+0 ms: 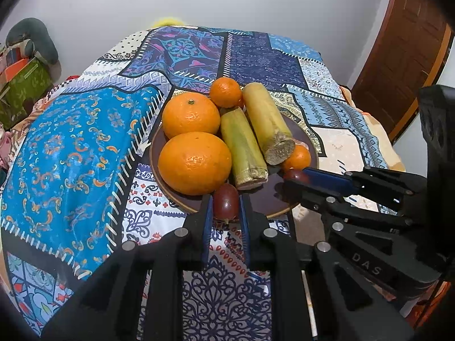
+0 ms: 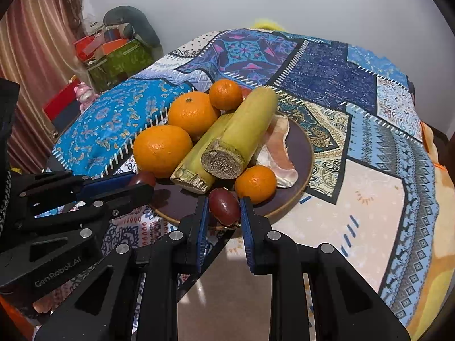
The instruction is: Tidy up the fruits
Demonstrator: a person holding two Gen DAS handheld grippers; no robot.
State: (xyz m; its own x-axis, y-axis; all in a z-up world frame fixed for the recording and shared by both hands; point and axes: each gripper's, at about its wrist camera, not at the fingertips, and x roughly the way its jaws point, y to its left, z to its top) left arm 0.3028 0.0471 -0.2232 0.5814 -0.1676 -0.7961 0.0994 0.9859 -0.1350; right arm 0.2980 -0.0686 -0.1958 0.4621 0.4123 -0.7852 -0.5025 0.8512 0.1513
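A brown plate (image 1: 267, 196) on the patchwork cloth holds two big oranges (image 1: 194, 162), small mandarins (image 1: 225, 92) and two sugarcane pieces (image 1: 244, 147). My left gripper (image 1: 225, 209) is shut on a dark red oval fruit (image 1: 226, 199) over the plate's near rim. In the right wrist view my right gripper (image 2: 224, 203) is shut on a second dark red fruit (image 2: 224, 206) at the near rim of the plate (image 2: 298, 147), just in front of a mandarin (image 2: 256, 184). Each gripper shows in the other's view, right gripper (image 1: 295, 177) and left gripper (image 2: 142, 183), side by side.
A pink pomelo segment (image 2: 280, 153) lies on the plate's right side. The table is covered by a blue patterned cloth (image 1: 71, 147). Boxes and a green container (image 2: 122, 59) stand beyond the table's left, a wooden door (image 1: 403, 51) at the right.
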